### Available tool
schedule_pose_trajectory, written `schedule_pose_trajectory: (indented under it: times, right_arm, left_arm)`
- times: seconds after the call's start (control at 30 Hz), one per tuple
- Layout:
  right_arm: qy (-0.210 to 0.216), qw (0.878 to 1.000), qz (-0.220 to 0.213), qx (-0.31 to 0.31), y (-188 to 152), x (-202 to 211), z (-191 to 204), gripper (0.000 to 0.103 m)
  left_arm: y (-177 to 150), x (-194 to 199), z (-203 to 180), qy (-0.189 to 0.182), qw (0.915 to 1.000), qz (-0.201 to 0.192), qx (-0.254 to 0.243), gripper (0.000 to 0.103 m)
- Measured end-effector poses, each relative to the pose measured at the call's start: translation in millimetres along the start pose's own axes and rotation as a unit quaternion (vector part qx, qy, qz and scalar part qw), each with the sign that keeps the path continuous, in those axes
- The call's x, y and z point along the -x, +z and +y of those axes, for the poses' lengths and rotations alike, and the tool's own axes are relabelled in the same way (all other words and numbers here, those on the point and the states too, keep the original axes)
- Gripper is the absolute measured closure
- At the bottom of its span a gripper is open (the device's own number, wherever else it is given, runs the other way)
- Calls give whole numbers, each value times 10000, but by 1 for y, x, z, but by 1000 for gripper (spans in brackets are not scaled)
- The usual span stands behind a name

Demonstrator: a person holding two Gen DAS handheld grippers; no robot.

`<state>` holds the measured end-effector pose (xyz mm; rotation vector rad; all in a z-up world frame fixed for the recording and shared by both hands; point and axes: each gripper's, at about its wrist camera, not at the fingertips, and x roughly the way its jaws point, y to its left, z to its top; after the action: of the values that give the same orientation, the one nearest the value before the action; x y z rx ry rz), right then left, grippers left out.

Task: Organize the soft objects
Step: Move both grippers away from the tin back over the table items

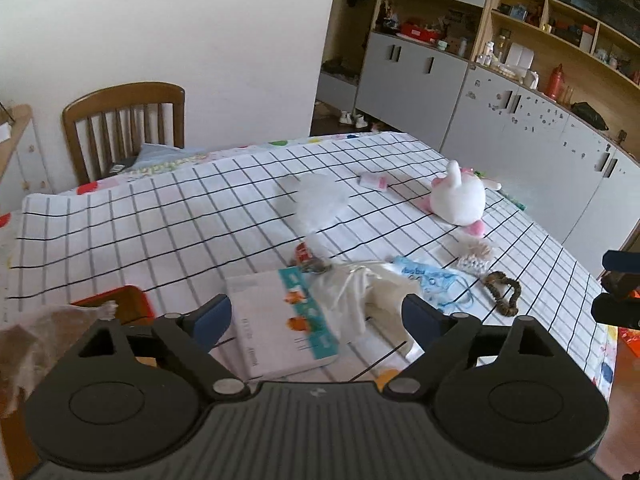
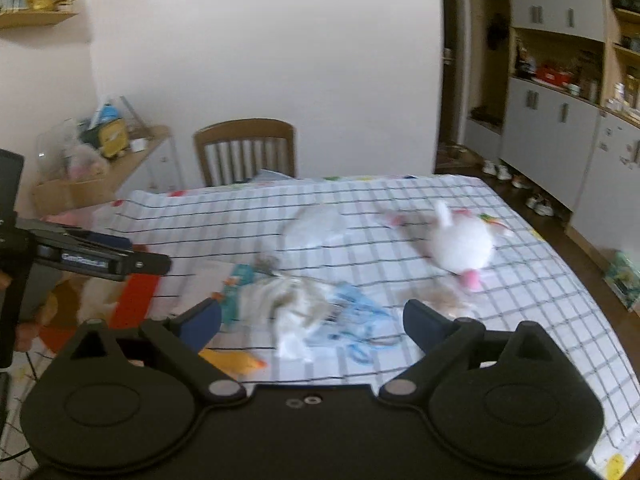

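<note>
A white and pink plush toy [image 1: 458,196] lies on the checked tablecloth [image 1: 160,224] at the far right; it also shows in the right wrist view [image 2: 460,246]. A white crumpled cloth bag [image 1: 360,292] and a blue plastic packet [image 1: 428,280] lie near the front, with a brown scrunchie [image 1: 502,292] to their right. My left gripper [image 1: 316,316] is open and empty above a booklet [image 1: 280,320]. My right gripper [image 2: 312,320] is open and empty above the white bag [image 2: 296,304] and blue packet [image 2: 360,316].
A red box [image 1: 120,304] with plush fabric sits at the table's left edge. A clear plastic bag [image 1: 320,200] lies mid-table. A wooden chair [image 1: 124,128] stands behind the table. Grey cabinets [image 1: 520,128] line the right wall.
</note>
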<state>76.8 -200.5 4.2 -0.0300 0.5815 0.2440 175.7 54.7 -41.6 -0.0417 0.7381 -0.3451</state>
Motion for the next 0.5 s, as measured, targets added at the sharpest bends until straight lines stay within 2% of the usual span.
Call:
schedule_pose_trajectory:
  times: [0.07,0.2,0.37,0.5]
  right_arm:
    - [-101,9999,36,-95,-2,-3,-13,5]
    - [-203,9994,125,-239,-6,-12,-40,5]
    - [-187,9989,320,-290,-13,-31,-67,5]
    - [-131,9986,500,-131,-18,-53,-80,5]
  left_arm:
    - [1,-8,-4,21,10000,23,49,4]
    - [3,-26,-10,38,9998,84,154,3]
    - [1,-55,-13,603,9977,235,188,3]
    - [-2,-78,-2,869,9948,424,326,3]
